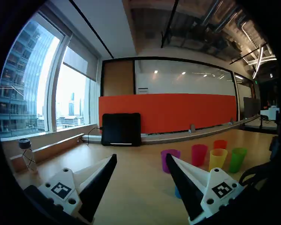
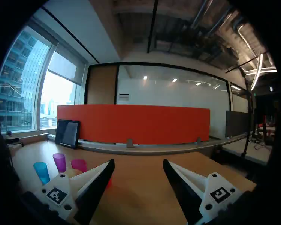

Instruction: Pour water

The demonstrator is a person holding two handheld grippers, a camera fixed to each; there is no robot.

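Left gripper (image 1: pixel 140 155) spread wide, empty, coloured cups (image 1: pixel 199 154) ahead to its right; right gripper (image 2: pixel 138 161) likewise, over the desk (image 2: pixel 140 195).

A wooden table (image 1: pixel 136 180) carries coloured cups (image 1: pixel 218 159), a bottle (image 1: pixel 27 153) and a dark tablet (image 1: pixel 121 129).

You face a purple plastic cup (image 1: pixel 170 159), a magenta cup (image 1: pixel 199 154), an orange-red cup (image 1: pixel 220 144), a yellow cup (image 1: pixel 218 158) and a green cup (image 1: pixel 238 159). The long partition panel (image 1: pixel 166 112) behind is plain orange.
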